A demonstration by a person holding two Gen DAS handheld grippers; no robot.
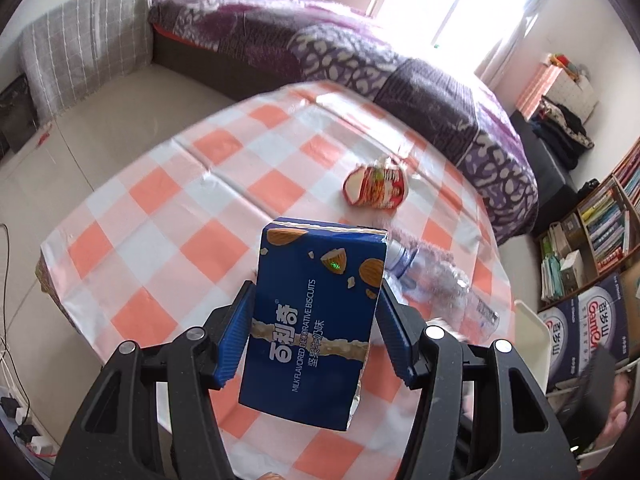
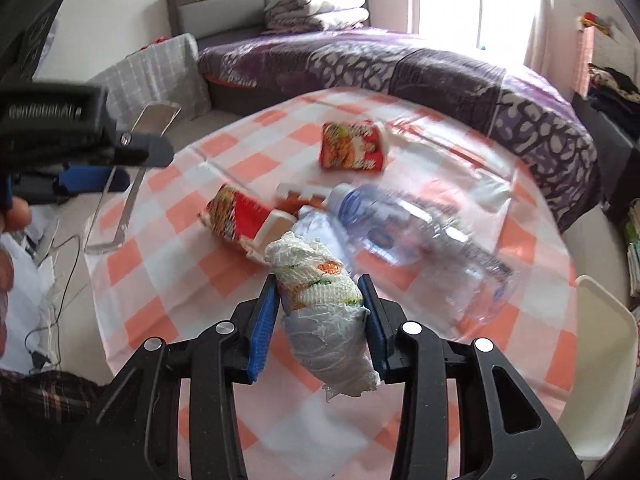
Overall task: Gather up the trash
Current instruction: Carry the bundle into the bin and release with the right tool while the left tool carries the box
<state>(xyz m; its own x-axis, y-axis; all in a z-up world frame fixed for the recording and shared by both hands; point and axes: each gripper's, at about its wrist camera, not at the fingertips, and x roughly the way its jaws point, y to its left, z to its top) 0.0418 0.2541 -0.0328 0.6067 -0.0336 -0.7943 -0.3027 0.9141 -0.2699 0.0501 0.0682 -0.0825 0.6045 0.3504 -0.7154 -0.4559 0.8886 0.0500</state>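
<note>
Gripping biscuit box [image 1: 316, 320] — left tool [image 1: 314, 320] above table edge [image 1: 60, 280].

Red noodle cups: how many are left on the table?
2, both tipped on the checked tablecloth: one noodle cup toward the far side, another nearer, left of the plastic bottle. More could be hidden behind the grippers.

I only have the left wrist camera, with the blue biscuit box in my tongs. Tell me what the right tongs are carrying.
Observer: The right tongs are shut on a crumpled white wad with orange and green print.
Operator: Count the red noodle cups. I see only one.
Observer: Two. The far noodle cup lies toward the bed, and the near noodle cup lies on its side to the left of the clear bottle.
</note>
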